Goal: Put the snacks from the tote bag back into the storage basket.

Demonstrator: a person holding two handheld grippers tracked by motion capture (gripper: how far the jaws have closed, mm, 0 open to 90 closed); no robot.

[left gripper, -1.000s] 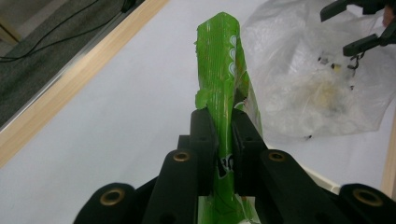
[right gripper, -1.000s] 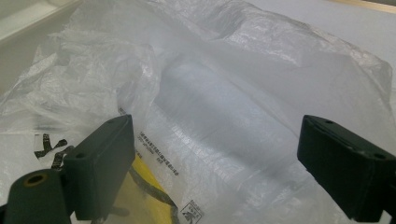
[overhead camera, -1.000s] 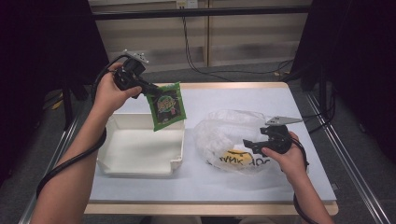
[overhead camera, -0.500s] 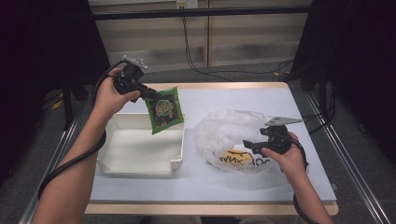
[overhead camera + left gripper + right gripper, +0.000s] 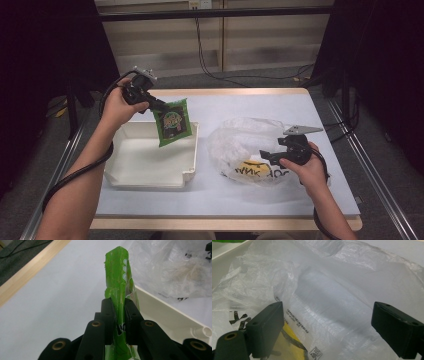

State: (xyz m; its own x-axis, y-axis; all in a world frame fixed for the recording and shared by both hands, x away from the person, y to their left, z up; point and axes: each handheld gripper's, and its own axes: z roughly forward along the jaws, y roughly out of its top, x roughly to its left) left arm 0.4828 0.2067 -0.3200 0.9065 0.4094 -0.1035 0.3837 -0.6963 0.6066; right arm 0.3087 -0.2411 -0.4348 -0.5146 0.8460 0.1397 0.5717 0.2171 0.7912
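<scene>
My left gripper (image 5: pixel 159 106) has its jaws clamped on the top seam of the flat green foil snack packet (image 5: pixel 173 121), which hangs above the far edge of the shallow white plastic tray (image 5: pixel 150 170). My right gripper (image 5: pixel 268 155) rests with jaws wide apart at the crumpled clear plastic bag (image 5: pixel 240 142) on the white counter (image 5: pixel 250 105). Step in hand, as I judge it: placing the packet in the tray; next I need to lower it inside the rim, then part the jaws.

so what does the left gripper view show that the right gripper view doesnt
Left gripper view: the left gripper fingers shut on the edge of a green snack packet, and the table's wooden edge.
Right gripper view: the right gripper fingers standing wide apart, and yellow and black print on the bag.
Both: the crumpled clear plastic bag and the white tray's rim on the white tabletop.
</scene>
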